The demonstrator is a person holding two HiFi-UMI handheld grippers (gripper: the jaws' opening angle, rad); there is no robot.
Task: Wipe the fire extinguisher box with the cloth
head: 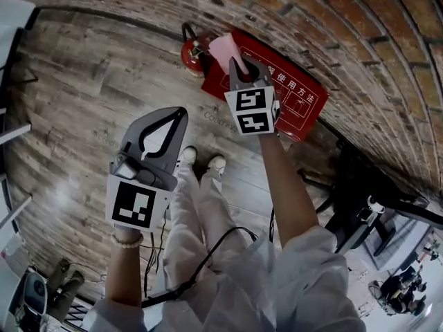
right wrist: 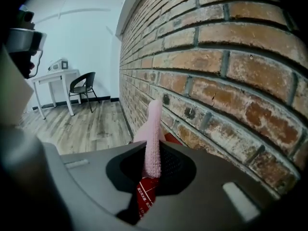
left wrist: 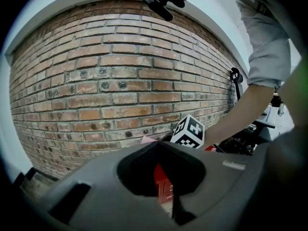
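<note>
Two grippers, right gripper (head: 239, 66) clamped on pink cloth (head: 224, 48), cloth upright between jaws, just over red box (head: 294, 99) by brick wall (head: 346, 26), left gripper (head: 181, 111) closed, empty, well apart.

The fire extinguisher box (head: 294, 92) is red and flat-topped, with white printed characters on its upper face. It stands at the foot of the brick wall (head: 346, 26), against it. The cloth (head: 223, 49) is pink and knitted, gathered into a narrow strip. It is clamped upright between the jaws of the right gripper (head: 239, 66), above the box and near the wall.

L gripper (head: 183, 112) closed, R gripper (head: 237, 63): cloth (head: 223, 47)
</note>
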